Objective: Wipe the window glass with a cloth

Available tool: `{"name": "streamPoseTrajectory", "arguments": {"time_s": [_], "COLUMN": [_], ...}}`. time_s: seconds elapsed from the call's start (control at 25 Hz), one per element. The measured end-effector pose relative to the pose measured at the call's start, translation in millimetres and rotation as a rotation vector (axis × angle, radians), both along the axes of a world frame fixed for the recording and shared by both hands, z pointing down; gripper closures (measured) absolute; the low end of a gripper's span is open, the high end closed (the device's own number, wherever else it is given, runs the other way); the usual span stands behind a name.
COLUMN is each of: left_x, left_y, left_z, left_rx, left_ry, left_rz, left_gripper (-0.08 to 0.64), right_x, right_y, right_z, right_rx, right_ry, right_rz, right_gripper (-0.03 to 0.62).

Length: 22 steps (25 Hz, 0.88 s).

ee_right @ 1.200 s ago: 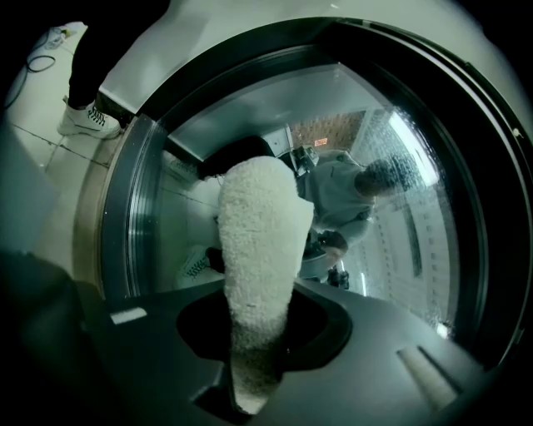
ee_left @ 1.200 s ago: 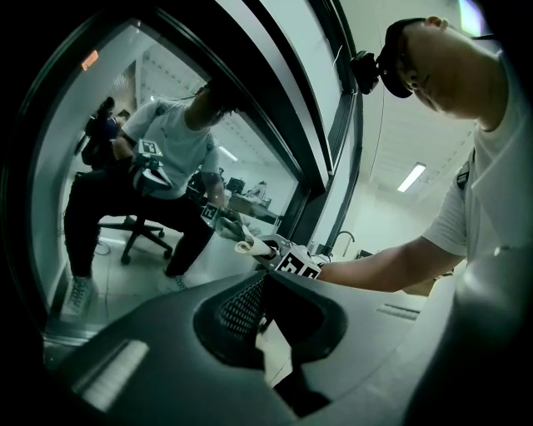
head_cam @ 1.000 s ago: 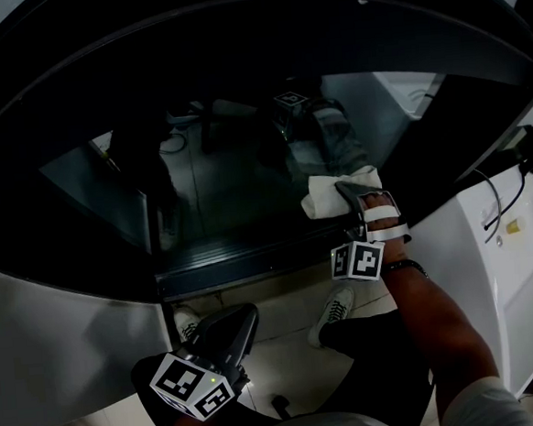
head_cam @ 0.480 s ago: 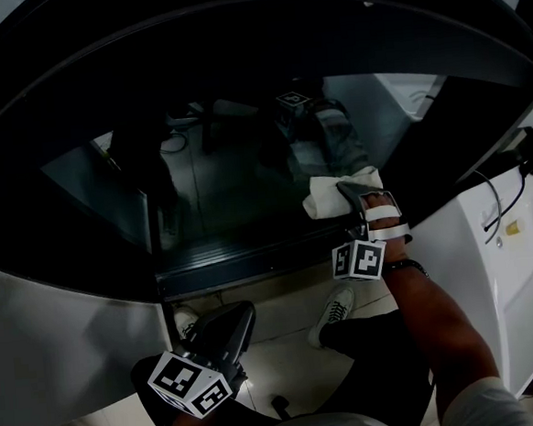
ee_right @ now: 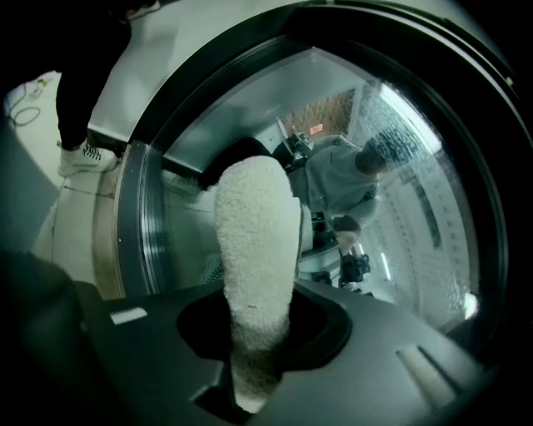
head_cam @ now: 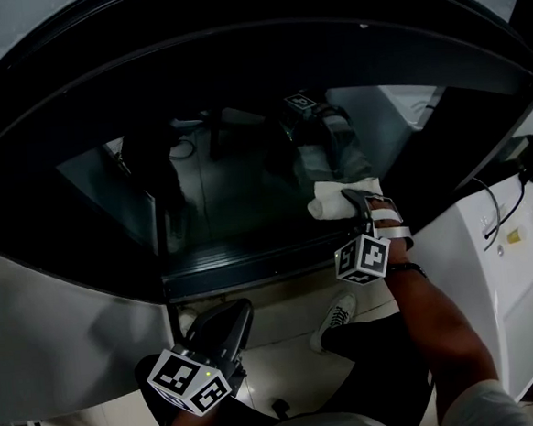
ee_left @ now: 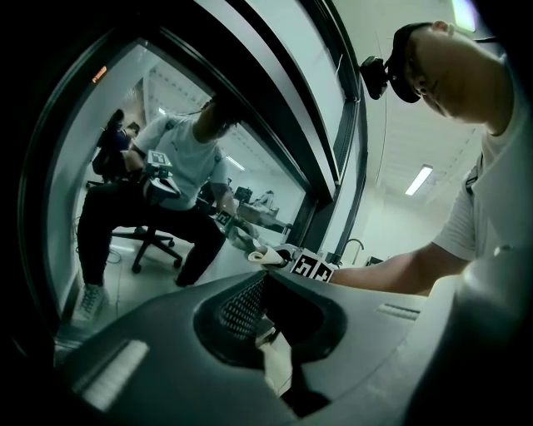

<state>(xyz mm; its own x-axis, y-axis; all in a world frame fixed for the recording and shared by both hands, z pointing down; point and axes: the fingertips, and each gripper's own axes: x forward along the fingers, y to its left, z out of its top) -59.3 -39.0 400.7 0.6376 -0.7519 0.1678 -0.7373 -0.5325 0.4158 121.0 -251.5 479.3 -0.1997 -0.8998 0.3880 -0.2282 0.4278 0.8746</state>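
The window glass (head_cam: 228, 192) is dark and reflects a seated person. A white cloth (head_cam: 332, 202) is pressed flat on the glass at its lower right, with my right gripper (head_cam: 353, 197) shut on it. In the right gripper view the fluffy cloth (ee_right: 254, 241) stands up between the jaws against the glass (ee_right: 400, 166). My left gripper (head_cam: 222, 329) hangs low near the person's lap, away from the glass, shut with nothing in it. In the left gripper view its jaws meet at their tips (ee_left: 266, 281), and the cloth (ee_left: 260, 254) shows far off on the glass (ee_left: 125, 166).
A dark window frame (head_cam: 252, 257) runs under the glass. At the right stands a white panel (head_cam: 514, 261) with black cables (head_cam: 486, 201). A grey wall panel (head_cam: 65, 334) lies at the lower left. The person's shoe (head_cam: 334, 314) rests on the floor below.
The right gripper and cloth have hardly shifted on the glass; the cloth looks more bunched. The head view has tilted slightly. The left gripper stays where it was.
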Motion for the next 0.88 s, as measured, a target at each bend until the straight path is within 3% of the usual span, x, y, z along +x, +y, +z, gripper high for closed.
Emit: {"name": "streamPoseTrajectory", "arguments": {"time_s": [0.24,0.36,0.52,0.64,0.76,0.88], "left_x": [-1.1,-4.6,-10.2,-15.0,-17.9,-19.6], "left_y": [9.3,14.5,31.2,43.7,59.0,78.4], "left_z": [-14.9,-23.8,-39.1,-57.4,-75.2,-90.9], "left_rx": [0.018,0.025,0.025,0.051,0.077,0.097], "left_ry": [0.005,0.008,0.005,0.009,0.009,0.003], "left_rz": [-0.011,-0.031,-0.045,-0.063,-0.072,-0.065], "left_gripper": [0.543,0.543,0.543,0.544,0.543,0.543], "right_x": [-1.0,-12.0,-26.1,-26.3,-24.5,-24.8], "right_y": [44.5,76.3,142.3,176.8,207.0,239.1], "right_z": [-16.5,-49.8,-93.3,-127.0,-147.8,-160.9], "right_rx": [-0.187,-0.293,-0.488,-0.58,-0.668,-0.713], "right_ry": [-0.253,-0.487,-0.896,-1.159,-1.356,-1.445], "right_rz": [0.025,0.02,-0.036,-0.029,-0.012,-0.037], "right_gripper": [0.502,0.502,0.5,0.5,0.5,0.5]}}
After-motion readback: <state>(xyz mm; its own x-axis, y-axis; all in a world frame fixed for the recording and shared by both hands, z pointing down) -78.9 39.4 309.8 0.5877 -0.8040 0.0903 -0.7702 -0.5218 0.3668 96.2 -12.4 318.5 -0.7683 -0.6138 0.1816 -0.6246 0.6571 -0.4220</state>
